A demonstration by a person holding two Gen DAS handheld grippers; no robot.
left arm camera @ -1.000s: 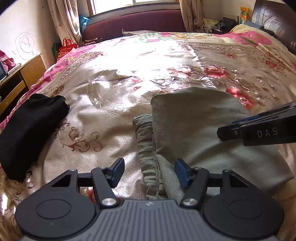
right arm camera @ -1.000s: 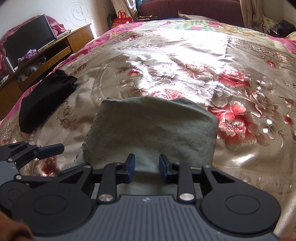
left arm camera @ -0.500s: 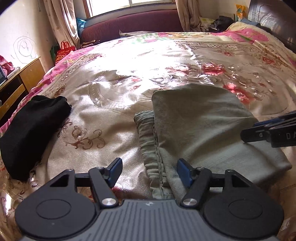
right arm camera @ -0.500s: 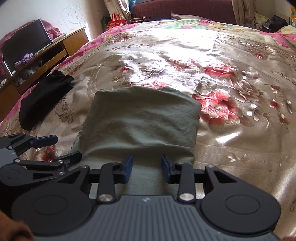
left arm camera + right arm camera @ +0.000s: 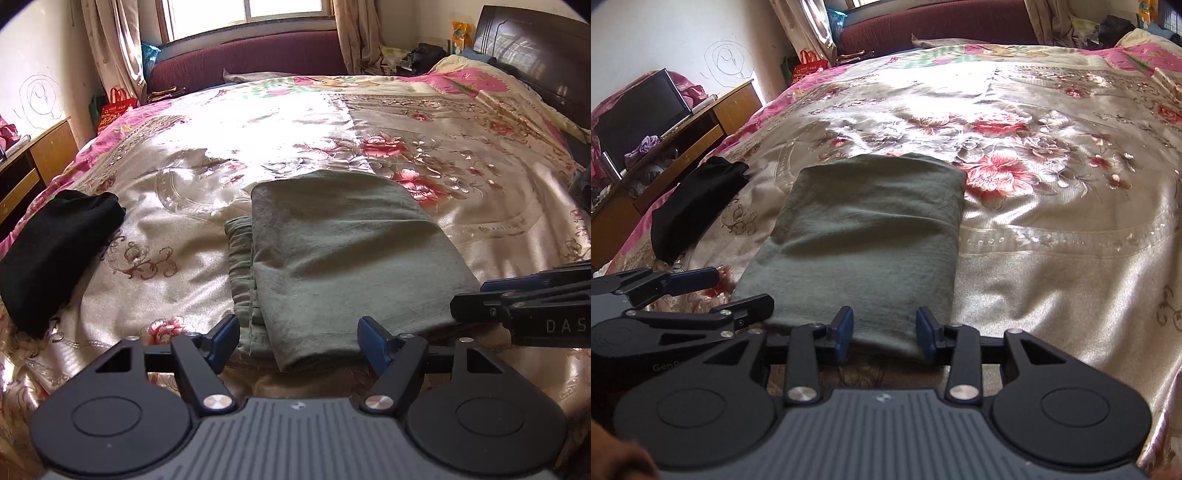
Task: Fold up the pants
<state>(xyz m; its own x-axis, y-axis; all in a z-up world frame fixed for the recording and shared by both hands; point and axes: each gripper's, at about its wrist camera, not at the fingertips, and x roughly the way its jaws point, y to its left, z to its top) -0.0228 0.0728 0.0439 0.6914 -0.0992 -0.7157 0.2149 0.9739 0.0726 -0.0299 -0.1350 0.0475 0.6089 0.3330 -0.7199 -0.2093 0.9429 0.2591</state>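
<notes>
Kept the left hand-held gripper [image 5: 297,341] spread wide and empty, just short of the near edge of the pants [image 5: 343,254]; likewise the right hand-held gripper [image 5: 884,334], parted and gripping nothing, at that same edge toward its right corner. Had drawn both back a little over the last second, so that the whole near edge showed clear of the fingertips. Left the pants as a flat green rectangle, a narrower layer peeking out along the left side. Judged the folding finished or nearly so, bar tidying that strip. Saw a glossy floral bed [image 5: 480,158] under the pants, a black garment [image 5: 55,243] well to their left, and a maroon bench [image 5: 251,55] below a window far beyond them.
</notes>
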